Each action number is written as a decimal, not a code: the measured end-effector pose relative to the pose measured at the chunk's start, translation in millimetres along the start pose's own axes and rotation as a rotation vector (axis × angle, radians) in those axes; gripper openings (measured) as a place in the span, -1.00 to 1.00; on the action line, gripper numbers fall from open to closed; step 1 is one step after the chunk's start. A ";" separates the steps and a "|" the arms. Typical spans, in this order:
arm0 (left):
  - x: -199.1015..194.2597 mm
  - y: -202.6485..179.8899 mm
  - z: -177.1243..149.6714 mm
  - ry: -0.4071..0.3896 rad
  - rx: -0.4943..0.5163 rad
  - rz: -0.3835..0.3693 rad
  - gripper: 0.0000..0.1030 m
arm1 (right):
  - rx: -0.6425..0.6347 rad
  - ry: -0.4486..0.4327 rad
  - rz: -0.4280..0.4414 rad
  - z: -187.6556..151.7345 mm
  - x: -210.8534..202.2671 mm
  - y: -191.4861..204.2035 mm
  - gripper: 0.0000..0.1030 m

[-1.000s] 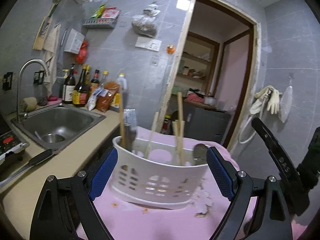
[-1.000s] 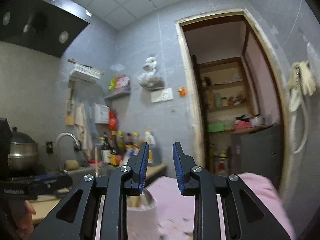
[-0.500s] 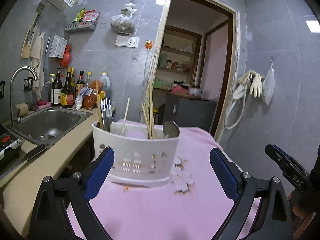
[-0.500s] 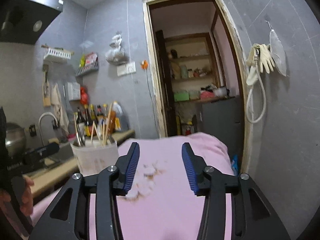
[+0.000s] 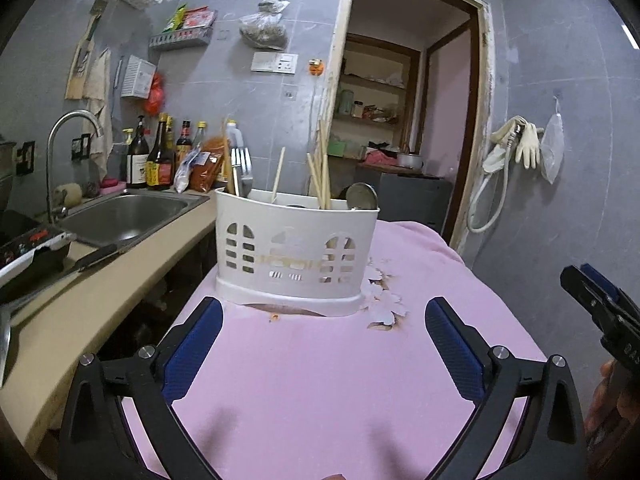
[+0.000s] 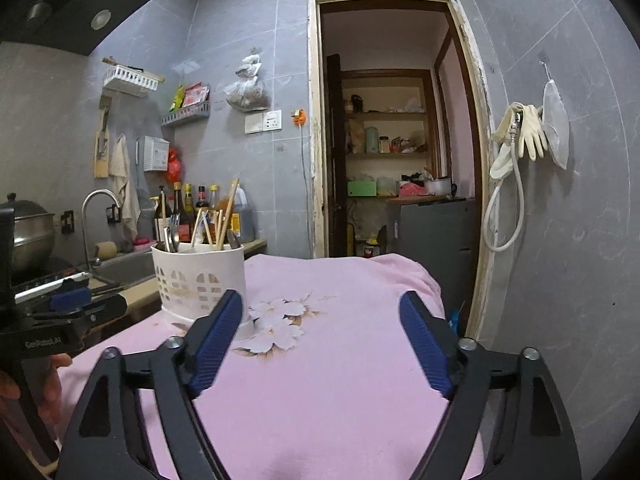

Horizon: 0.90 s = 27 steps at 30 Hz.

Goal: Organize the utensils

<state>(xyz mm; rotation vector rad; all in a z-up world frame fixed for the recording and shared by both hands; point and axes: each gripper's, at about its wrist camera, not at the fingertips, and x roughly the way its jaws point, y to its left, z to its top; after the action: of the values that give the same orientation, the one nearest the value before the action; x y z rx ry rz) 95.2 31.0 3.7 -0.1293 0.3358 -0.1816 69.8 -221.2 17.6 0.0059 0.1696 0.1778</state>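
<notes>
Both claws, left (image 5: 323, 318) and right (image 6: 321, 312), gape empty short of utensil caddy (image 5: 294, 254).

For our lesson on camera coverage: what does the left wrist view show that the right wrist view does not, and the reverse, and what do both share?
Only the left wrist view shows the sink basin and the black-handled knife on the counter.

Only the right wrist view shows the range hood and the steel pot at far left.

Both show the white utensil caddy holding chopsticks and a fork, standing on the pink cloth, plus the doorway, faucet and hanging gloves. The left gripper and right gripper are open and empty.
</notes>
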 end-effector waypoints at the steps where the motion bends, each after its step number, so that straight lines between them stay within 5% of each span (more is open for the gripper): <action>1: -0.7 0.8 -0.6 -0.002 0.000 0.005 0.93 | -0.002 -0.003 0.000 -0.9 -0.4 0.5 0.72; 12: -2.2 -0.1 -2.2 -0.015 0.030 0.025 0.94 | 0.030 0.029 -0.004 -7.6 2.6 -4.0 0.99; 27: -1.3 4.9 -2.8 -0.014 0.014 0.025 0.95 | 0.035 0.045 -0.013 -7.1 4.5 -5.7 1.00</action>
<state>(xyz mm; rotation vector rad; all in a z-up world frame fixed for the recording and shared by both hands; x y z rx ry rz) 93.8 35.7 0.8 -0.1128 0.3223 -0.1584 73.9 -226.1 9.7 0.0356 0.2172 0.1617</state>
